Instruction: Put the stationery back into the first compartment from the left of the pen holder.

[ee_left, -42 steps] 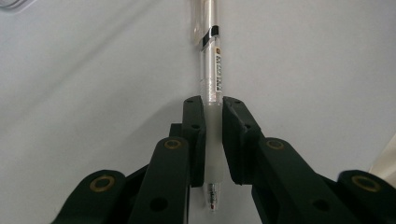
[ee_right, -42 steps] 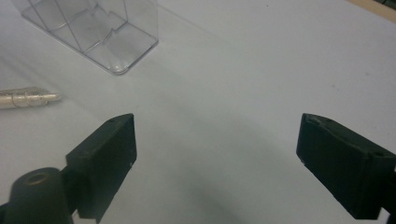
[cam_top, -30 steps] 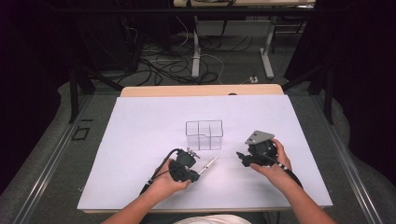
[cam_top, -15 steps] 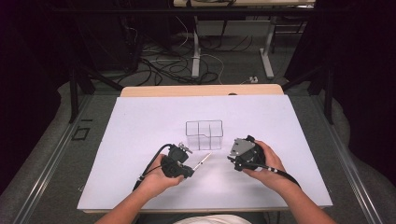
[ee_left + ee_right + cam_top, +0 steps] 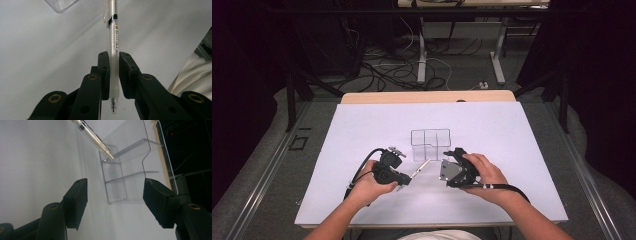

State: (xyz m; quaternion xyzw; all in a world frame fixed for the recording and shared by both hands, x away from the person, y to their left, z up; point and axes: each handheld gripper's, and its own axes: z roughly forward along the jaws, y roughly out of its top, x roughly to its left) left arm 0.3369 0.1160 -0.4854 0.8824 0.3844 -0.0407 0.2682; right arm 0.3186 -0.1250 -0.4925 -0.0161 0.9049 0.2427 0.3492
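Gripping a clear pen (image 5: 113, 37) by its grip end with the left gripper (image 5: 114, 72), jaws closed on it, pen slanting toward the clear divided organizer (image 5: 430, 144). Keeping the right gripper (image 5: 115, 202) wide open, holding nothing, near this organizer on the white table (image 5: 512, 130).

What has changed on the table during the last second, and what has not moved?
The right gripper has moved left and nearer the person, toward the left gripper; its jaws stand open. The left gripper drifted slightly and keeps its grip on the pen. The clear organizer stayed in place.
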